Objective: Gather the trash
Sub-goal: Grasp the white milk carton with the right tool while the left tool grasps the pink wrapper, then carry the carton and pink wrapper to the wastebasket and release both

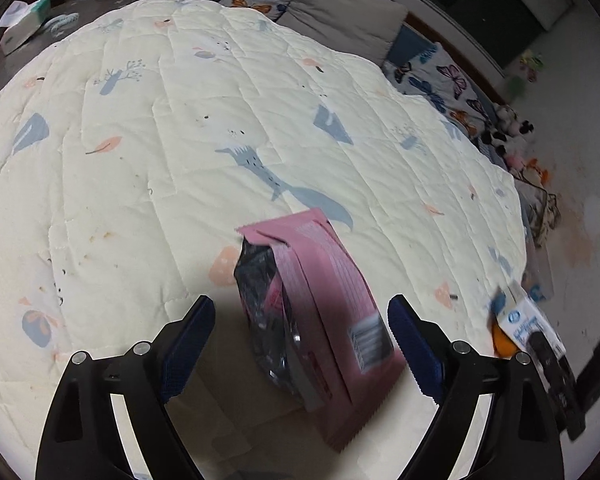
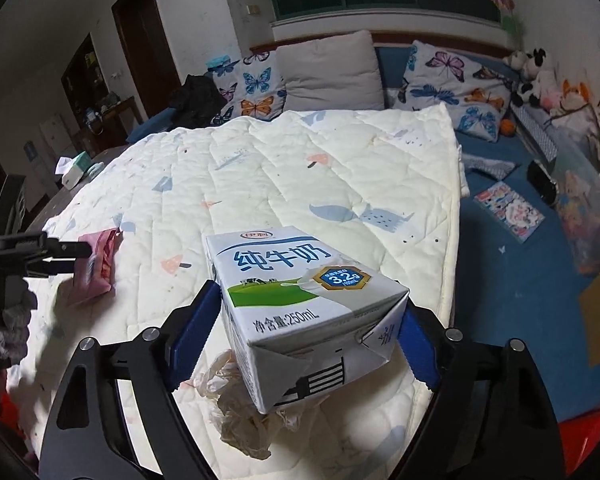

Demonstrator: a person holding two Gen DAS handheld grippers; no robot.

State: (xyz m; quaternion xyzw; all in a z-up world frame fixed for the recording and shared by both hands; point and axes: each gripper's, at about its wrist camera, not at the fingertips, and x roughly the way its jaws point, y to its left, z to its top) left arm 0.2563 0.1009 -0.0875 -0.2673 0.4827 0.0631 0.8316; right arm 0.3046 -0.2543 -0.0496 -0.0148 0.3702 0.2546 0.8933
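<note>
Pink wrapper [image 1: 324, 320] sits between my left tongs [image 1: 300, 344], which are spread wide with neither pad touching it; not yet gripped. It rests on the cream quilt [image 1: 180, 140] of the bed, torn end pointing toward 12 o'clock, dark foil lining showing. In the right wrist view it lies far out at 9 o'clock.

My right tongs [image 2: 306, 320] are clamped on the milk carton [image 2: 300, 304], blue pads pressed to both sides, carton lifted off the quilt. Below it, toward 6 o'clock, a crumpled plastic scrap [image 2: 240, 412] lies on the quilt, untouched.

Progress, as I judge it: one piece in hand, one lined up, one loose. No bin or bag is clearly visible in either view, so nothing seems deposited yet.
</note>
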